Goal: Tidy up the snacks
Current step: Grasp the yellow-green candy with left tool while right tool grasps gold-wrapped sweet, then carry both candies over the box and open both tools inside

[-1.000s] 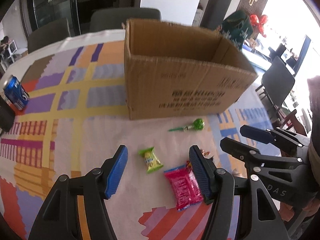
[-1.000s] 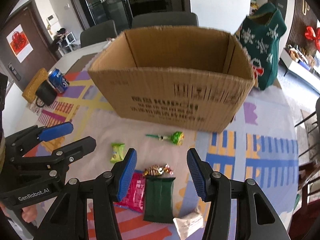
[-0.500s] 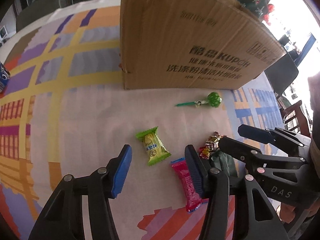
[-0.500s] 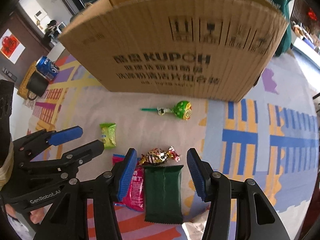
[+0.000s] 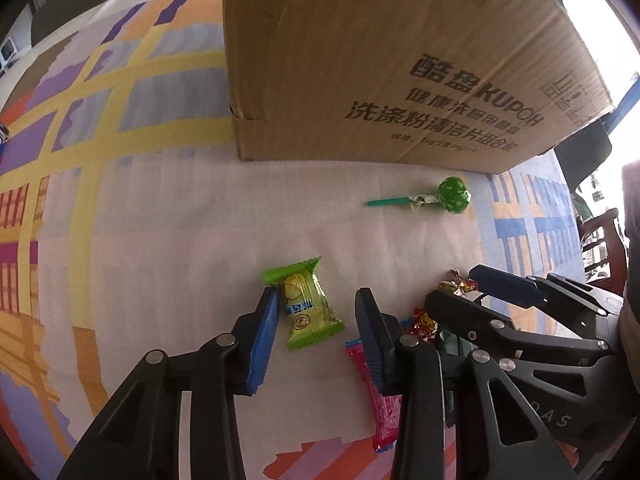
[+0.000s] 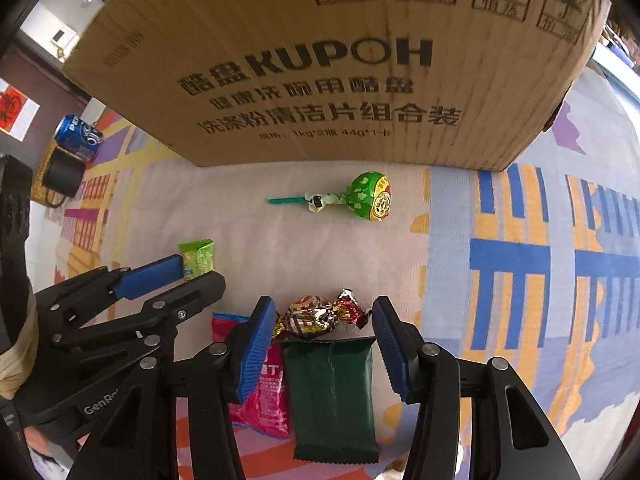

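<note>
In the left wrist view, the left gripper (image 5: 316,320), whose jaws had just been closing, was set astride the green plastic-wrapped candy (image 5: 306,308) at lower centre, not yet clamped, apparently for lifting into the brown cardboard box (image 5: 400,60) above.

In the right wrist view, the right gripper (image 6: 324,334) was held parted around the foil-wrapped candy (image 6: 316,316) at lower centre, not pinched.

The cardboard box (image 6: 320,60) loses its top past the frame edge; the right gripper (image 5: 452,292) covers most of the dark green packet (image 5: 450,340)
</note>
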